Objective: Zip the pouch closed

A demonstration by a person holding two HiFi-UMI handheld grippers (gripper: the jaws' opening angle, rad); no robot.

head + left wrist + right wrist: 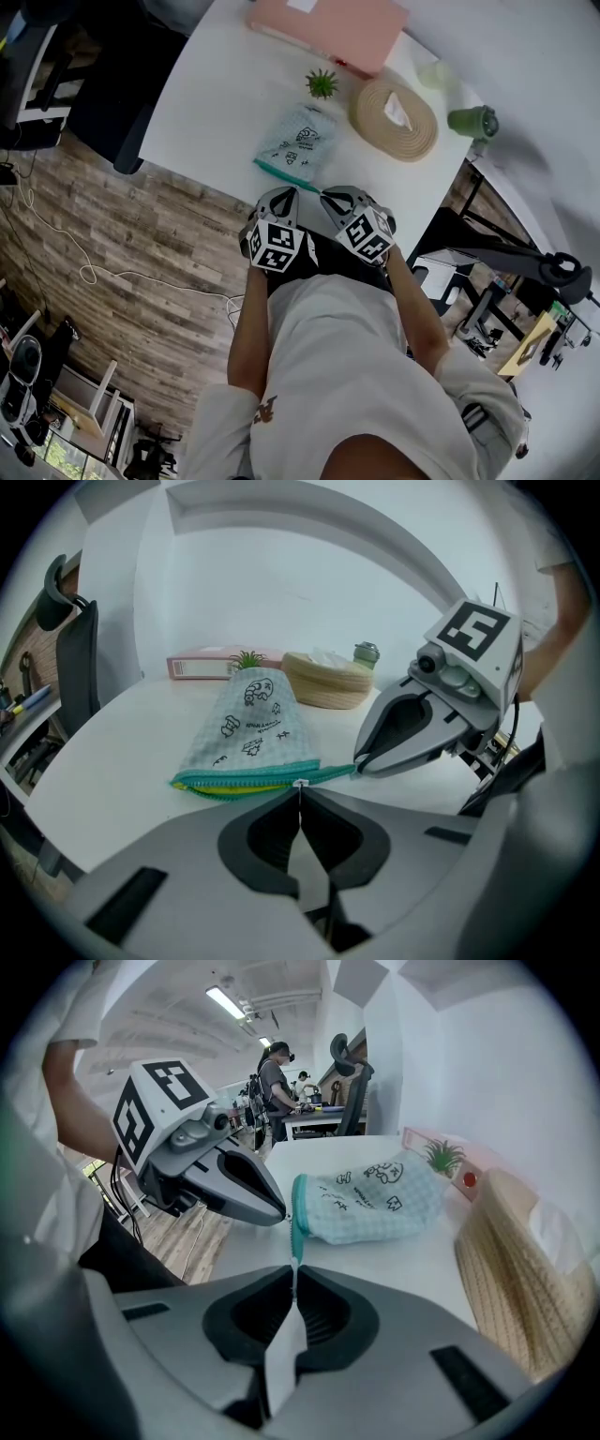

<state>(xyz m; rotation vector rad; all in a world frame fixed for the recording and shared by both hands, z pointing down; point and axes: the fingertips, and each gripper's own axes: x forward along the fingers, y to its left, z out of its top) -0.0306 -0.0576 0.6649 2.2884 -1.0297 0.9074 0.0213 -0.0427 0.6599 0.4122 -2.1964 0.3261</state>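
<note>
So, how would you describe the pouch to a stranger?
On the white table, look at the near edge, by the small green plant. The pouch lies there. Unlike its neighbours, it is pale checked cloth with little drawings and a teal zipper.

Pouch (298, 141) lies on a table (206, 112) near its front edge, zip edge toward the person. The left gripper (284, 194) pinches the zip pull (300, 784) partway along that edge, and the right gripper (328, 197), just beside it, pinches the pouch's right-hand end. Behind the pouch stands a small plant (322, 83), and behind that a flat box (328, 28) at the table's far edge. A basket (367, 117) sits right of the plant with a jar (473, 122) just past it to the right, and a chair (103, 84) stands off the table's left side.
</note>
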